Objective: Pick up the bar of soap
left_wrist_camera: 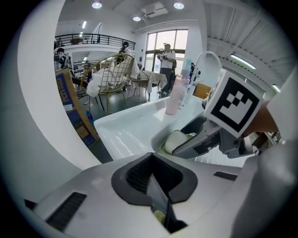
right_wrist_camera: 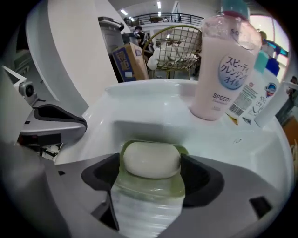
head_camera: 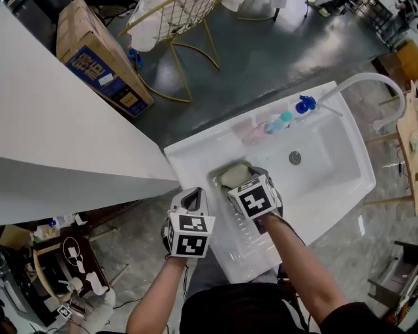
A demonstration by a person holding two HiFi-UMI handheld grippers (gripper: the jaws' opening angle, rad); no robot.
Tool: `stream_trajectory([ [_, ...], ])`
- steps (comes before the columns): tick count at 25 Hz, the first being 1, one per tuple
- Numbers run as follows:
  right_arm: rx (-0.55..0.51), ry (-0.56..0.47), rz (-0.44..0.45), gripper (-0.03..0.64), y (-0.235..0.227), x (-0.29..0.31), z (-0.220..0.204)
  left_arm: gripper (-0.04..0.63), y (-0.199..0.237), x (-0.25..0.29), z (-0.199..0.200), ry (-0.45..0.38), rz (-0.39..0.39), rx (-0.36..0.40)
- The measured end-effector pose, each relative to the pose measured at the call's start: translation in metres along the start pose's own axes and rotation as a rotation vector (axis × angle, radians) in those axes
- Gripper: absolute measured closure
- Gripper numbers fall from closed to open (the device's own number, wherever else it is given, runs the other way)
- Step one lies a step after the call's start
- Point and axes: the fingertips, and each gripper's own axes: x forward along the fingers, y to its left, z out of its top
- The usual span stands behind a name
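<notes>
A pale oval bar of soap [right_wrist_camera: 151, 159] lies in a translucent green dish [right_wrist_camera: 185, 183] on the near left ledge of a white sink [head_camera: 196, 153]. My right gripper [right_wrist_camera: 150, 169] stands open over it, one jaw on each side of the bar and close to its ends. From above, the soap [head_camera: 234, 175] shows just ahead of the right gripper [head_camera: 243, 186]. My left gripper [head_camera: 192, 196] hangs beside the sink's left corner, shut, with nothing in it. In the left gripper view, the shut left gripper [left_wrist_camera: 156, 186] points at the soap [left_wrist_camera: 176, 141] and the right gripper [left_wrist_camera: 205, 135].
A pink bottle [right_wrist_camera: 223, 69] and a white bottle with a blue cap [right_wrist_camera: 260, 88] stand on the sink's back ledge. A white faucet [head_camera: 366, 81] arches over the basin. A white counter [head_camera: 52, 130] lies left, with a cardboard box [head_camera: 98, 59] and a wire chair [head_camera: 176, 19] beyond.
</notes>
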Motion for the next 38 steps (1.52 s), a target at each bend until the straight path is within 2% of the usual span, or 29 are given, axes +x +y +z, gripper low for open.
stream_trajectory([
  [3,-0.020,0.083,-0.013,0.230,-0.001,0.006,-0.005,0.592,-0.007,0.000,-0.003,-0.004,-0.021,0.020],
  [6,0.005,0.116,0.016,0.229,-0.002,0.008,-0.005,0.591,-0.012,0.000,-0.004,-0.008,-0.035,0.032],
  [10,0.027,0.218,0.044,0.216,-0.005,0.011,-0.008,0.592,-0.014,0.001,-0.003,-0.019,-0.047,0.040],
  [14,0.005,0.311,0.055,0.215,-0.004,0.014,-0.008,0.592,-0.013,0.002,-0.003,-0.018,-0.041,0.059],
  [17,-0.017,0.326,0.059,0.215,-0.003,0.012,-0.009,0.592,-0.015,0.001,-0.004,-0.020,-0.047,0.060],
  [24,-0.005,0.227,0.045,0.213,-0.006,0.007,-0.008,0.592,-0.015,-0.007,-0.009,-0.045,-0.067,0.001],
  [27,0.022,0.148,0.059,0.213,-0.008,-0.003,-0.005,0.592,-0.018,-0.011,-0.014,-0.051,-0.068,-0.006],
  [33,0.214,-0.154,0.204,0.215,-0.007,-0.051,0.019,0.592,-0.019,-0.020,-0.021,-0.060,-0.064,-0.014],
  [38,0.303,-0.395,0.305,0.215,-0.005,-0.116,0.037,0.592,-0.020,-0.030,-0.013,-0.087,-0.054,0.006],
])
